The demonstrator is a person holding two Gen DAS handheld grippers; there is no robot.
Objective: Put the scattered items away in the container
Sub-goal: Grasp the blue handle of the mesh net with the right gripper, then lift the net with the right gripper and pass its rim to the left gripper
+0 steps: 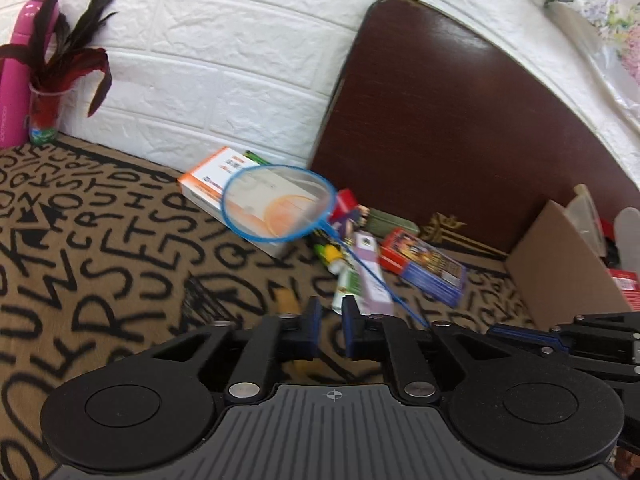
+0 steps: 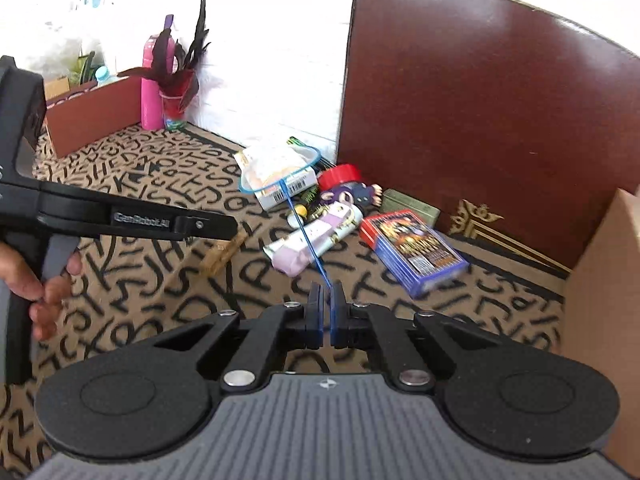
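Note:
My right gripper (image 2: 326,298) is shut on the thin handle of a small blue net (image 2: 280,172) and holds it above the table; the net's hoop (image 1: 279,204) also shows in the left wrist view. My left gripper (image 1: 331,312) is slightly open and empty, low over the patterned cloth, left of the right gripper (image 1: 560,332). Scattered items lie near the wall: a white and orange box (image 1: 208,188), a purple tube (image 2: 316,236), a red and blue card box (image 2: 412,248), a red-capped figure (image 2: 348,184). The cardboard container (image 1: 560,268) stands at the right.
A dark brown board (image 2: 480,120) leans on the white brick wall. A pink bottle (image 2: 154,84) and a cup with dark red feathers (image 2: 176,100) stand at the back left beside a brown box (image 2: 92,120). A wooden clothespin (image 2: 224,254) lies on the cloth.

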